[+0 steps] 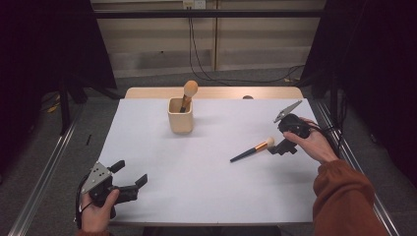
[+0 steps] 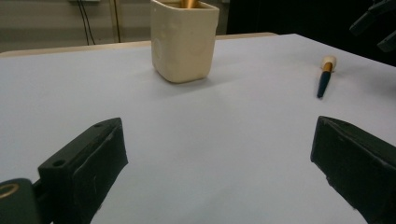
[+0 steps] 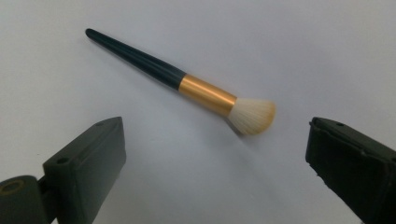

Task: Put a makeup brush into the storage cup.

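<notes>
The white tabletop point(image 1: 206, 182) is smooth and bare apart from a few things, and that smoothness is the first risk: a thin brush lying flat on it gives the jaws little to bite under, so a shallow approach could merely push it along the surface.

The cream holder point(image 1: 180, 116) stands upright toward the far middle, with one brush point(image 1: 188, 93) already leaning in it, bristles up. It looks light, and a second brush brought in at a slant could knock its rim and tip it, or catch the leaning brush and lever it out.

The left gripper point(image 1: 132, 182) rests at the near left corner, well apart from everything, jaws spread wide with nothing between them. It poses little risk, but it is too far off to steady the holder if that starts to rock.

The right gripper point(image 1: 276, 148) hovers just beside the bristle end of the loose brush point(image 3: 187, 84), jaws released and empty. That brush lies flat on the tabletop right of centre, dark handle pointing toward the middle of the tabletop. In the right gripper view the bristles point(image 3: 252, 116) lie nearest the gap. Closing there would likely crush or splay them and give a soft, slipping hold; the gold ferrule point(image 3: 208, 94) or handle seems a safer place.
</notes>
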A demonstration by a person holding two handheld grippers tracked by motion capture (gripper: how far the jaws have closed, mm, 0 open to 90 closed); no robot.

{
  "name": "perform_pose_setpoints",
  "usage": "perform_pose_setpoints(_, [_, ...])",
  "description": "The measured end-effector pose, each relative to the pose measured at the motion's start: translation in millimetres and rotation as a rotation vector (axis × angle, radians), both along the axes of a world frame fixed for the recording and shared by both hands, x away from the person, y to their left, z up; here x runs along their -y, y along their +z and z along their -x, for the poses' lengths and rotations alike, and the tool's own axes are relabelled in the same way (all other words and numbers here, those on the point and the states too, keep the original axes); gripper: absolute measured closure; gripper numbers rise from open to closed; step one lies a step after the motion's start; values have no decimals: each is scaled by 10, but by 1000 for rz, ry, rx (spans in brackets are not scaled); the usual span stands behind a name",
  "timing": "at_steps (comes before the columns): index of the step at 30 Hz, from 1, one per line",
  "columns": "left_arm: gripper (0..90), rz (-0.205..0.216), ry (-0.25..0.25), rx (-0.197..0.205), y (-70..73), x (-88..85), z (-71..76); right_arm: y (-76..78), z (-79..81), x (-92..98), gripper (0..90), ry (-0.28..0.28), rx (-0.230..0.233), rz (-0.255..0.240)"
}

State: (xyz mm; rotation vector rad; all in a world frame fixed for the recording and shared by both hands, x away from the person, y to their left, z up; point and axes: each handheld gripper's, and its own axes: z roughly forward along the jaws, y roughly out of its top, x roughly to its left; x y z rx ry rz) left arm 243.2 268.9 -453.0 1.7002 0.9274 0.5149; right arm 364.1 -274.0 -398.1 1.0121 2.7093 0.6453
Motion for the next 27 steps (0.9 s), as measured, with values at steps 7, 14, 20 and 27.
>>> perform_pose_setpoints(7, [31,-21,-13,7,3,12,17,41,-113,-76,61,73,-34,42])
perform_pose_setpoints(14, [31,-20,-21,6,-2,21,8,79,-162,-175,60,155,-65,66])
perform_pose_setpoints(20, [31,-21,-26,-4,-13,27,-10,-34,-245,-266,68,197,-96,107])
perform_pose_setpoints(27, [31,-22,-31,-3,-14,32,-14,-122,-331,-373,88,230,-109,152])
